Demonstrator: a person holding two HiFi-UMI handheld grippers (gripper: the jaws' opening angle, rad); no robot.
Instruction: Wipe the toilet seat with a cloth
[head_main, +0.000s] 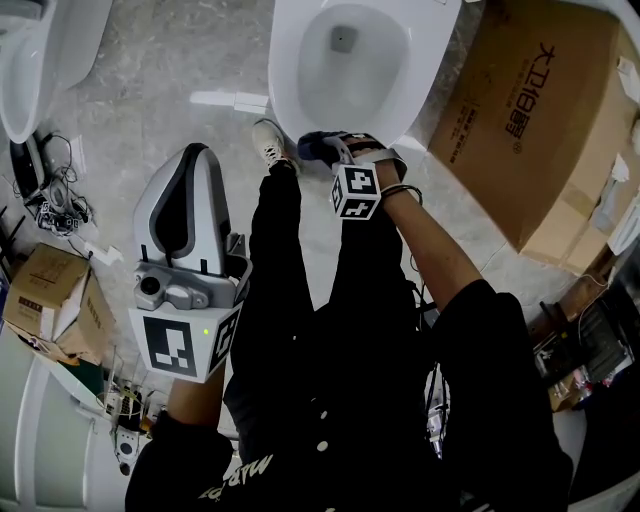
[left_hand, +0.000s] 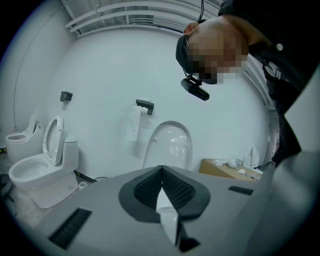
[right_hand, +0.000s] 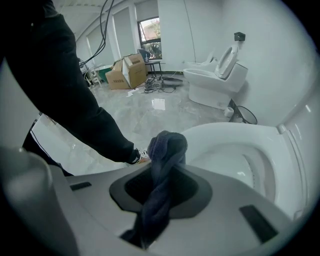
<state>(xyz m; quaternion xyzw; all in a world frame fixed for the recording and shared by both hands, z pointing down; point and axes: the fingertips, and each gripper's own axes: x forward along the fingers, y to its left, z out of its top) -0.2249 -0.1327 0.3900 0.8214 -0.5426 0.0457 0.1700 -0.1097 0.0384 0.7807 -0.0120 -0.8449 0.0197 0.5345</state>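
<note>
Holds the left gripper (head_main: 193, 160) close in at the left side, pointing forward, with its marker cube (head_main: 185, 345) nearest the chest. Jaws closed tip to tip, nothing between them. Stretches the right arm (head_main: 430, 245) forward and down, forearm bare and a band round the wrist (head_main: 400, 192). Clamps the right gripper (head_main: 335, 150) on a dark cloth (right_hand: 167, 150), which bunches out past the fingertips. Stands with legs (head_main: 290, 290) in black between the two grippers.

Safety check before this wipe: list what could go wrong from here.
The cloth is a twisted wad in the right gripper; little sticks out, so the hard fingers may scrape the toilet seat.
It sits at the rim of the open bowl; if the grip slips it could fall in.
</note>
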